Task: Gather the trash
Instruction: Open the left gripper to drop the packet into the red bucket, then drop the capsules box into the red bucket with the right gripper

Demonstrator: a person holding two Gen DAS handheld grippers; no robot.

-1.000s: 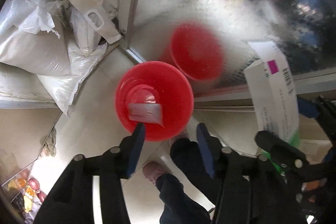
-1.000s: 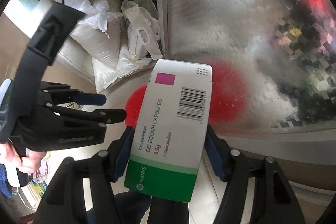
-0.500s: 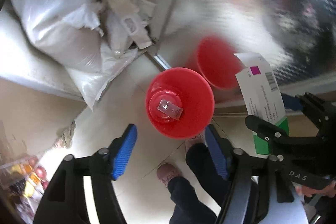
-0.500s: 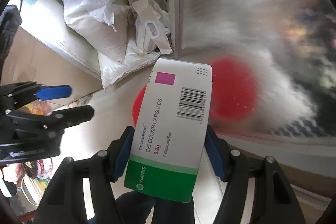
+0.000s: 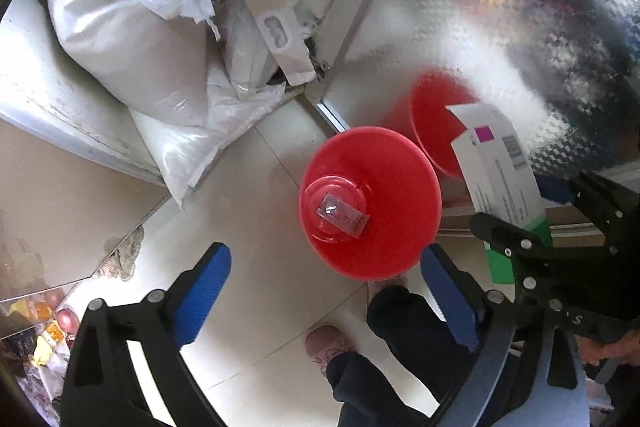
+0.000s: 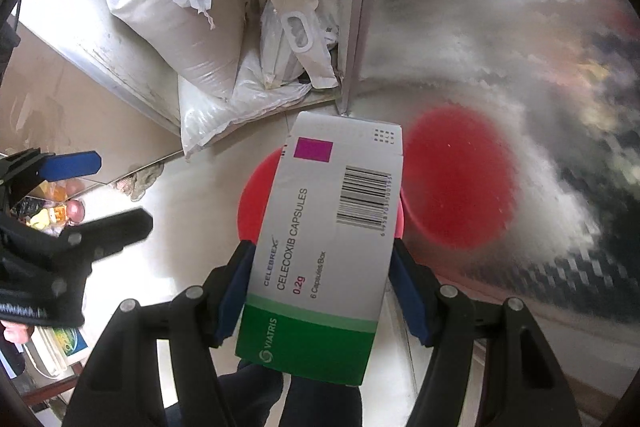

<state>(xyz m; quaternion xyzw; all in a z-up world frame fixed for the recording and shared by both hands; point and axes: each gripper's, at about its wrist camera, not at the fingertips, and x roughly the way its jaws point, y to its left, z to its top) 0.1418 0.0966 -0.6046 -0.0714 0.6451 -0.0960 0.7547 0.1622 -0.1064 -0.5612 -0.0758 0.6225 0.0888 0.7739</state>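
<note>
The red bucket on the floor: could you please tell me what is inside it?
The red bucket holds one small clear packet lying flat on its bottom. Nothing else shows inside. In the right wrist view the medicine box covers most of it.

The left gripper [image 5: 324, 291], jaws opening and empty, hangs above the red bin [image 5: 384, 187].

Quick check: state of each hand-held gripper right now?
Left hand-held gripper: jaws opening wide, nothing between them, above the red bin.
Right hand-held gripper: shut on the capsule box.
</note>
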